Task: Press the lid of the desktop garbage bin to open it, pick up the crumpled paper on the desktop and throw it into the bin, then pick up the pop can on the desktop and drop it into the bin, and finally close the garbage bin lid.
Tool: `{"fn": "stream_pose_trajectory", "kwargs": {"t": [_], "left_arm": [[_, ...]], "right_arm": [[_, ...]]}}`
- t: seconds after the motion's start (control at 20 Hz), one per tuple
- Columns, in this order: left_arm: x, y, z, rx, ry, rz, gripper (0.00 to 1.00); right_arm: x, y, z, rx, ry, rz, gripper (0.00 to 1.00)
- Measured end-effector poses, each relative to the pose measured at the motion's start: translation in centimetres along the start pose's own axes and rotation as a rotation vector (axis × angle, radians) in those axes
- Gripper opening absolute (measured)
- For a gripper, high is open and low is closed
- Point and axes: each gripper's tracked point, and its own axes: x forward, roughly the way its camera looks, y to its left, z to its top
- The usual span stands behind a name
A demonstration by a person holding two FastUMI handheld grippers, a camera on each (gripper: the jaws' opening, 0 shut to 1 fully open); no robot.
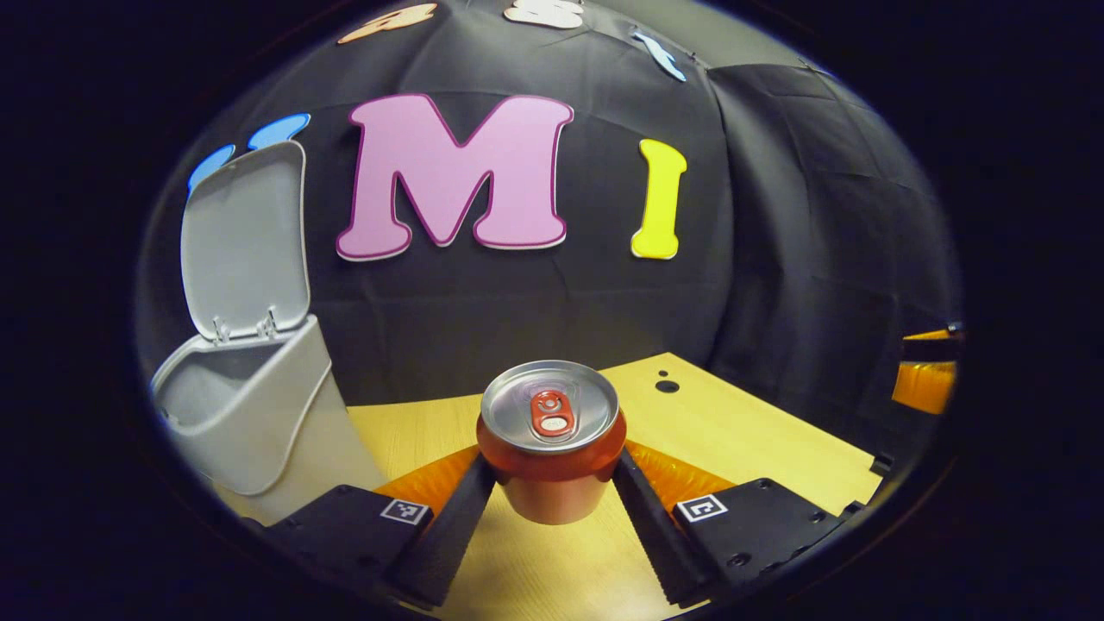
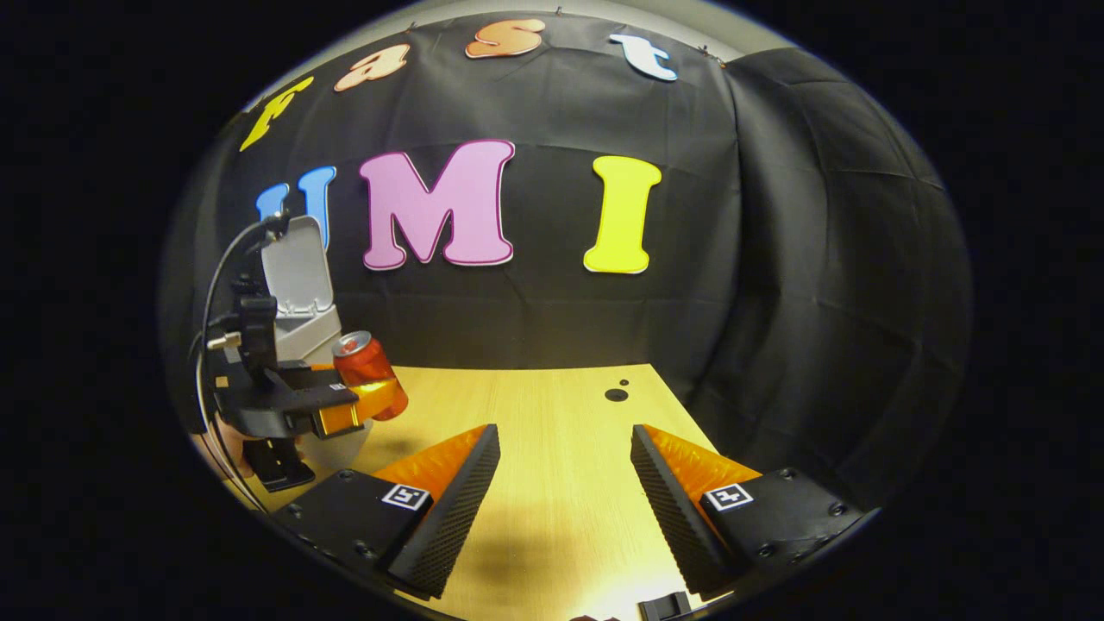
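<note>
My left gripper [image 1: 552, 483] is clamped on the pop can [image 1: 550, 448], both fingers pressing its sides just under the rim, and in the right gripper view the can [image 2: 369, 373] looks lifted off the surface [image 2: 552, 483] and tilted, close in front of the bin. My right gripper [image 2: 565, 500] hangs spread wide above the bare wood, holding nothing. The garbage bin [image 1: 259, 423] stands to the left in my left gripper view, its lid [image 1: 246, 241] swung up and back against the booth wall, the mouth gaping toward me. I cannot see any crumpled paper on the surface, so I judge it is already inside, though the bin's interior is too shadowed to tell. What is left, as I read it, is carrying the can over the mouth, letting go, then shutting the lid. The risks: my grip sits high on a smooth round can, so it could slip or swivel between the fingers if I swing sideways quickly. The mouth slopes and is not much wider than the can, so a release too near the front lip could bounce it back onto the surface. The bin looks light; nudging its wall with can or fingers could shove or tip it. Brushing the raised lid might drop it shut early.
</note>
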Motion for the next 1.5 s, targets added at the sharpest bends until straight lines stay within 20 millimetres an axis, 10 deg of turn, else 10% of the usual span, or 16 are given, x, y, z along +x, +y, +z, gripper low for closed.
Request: {"fn": "stream_pose_trajectory", "kwargs": {"t": [0.2,0.5,0.9,1.5], "left_arm": [[-4.3,2.8,10.0,-0.033,-0.139,0.027,0.88],[-8.0,13.2,14.6,0.051,-0.198,0.245,0.88],[-7.6,23.7,7.0,0.020,-0.078,0.394,0.88],[-7.6,26.5,3.7,-0.049,-0.032,0.447,0.89]], "right_arm": [[-2.1,1.3,2.3,0.028,-0.032,0.017,0.99],[-3.2,3.7,3.4,0.079,-0.051,0.060,0.99],[-3.7,5.3,2.4,0.075,-0.022,0.100,0.99],[-3.2,5.4,1.1,0.058,0.013,0.095,0.99]]}}
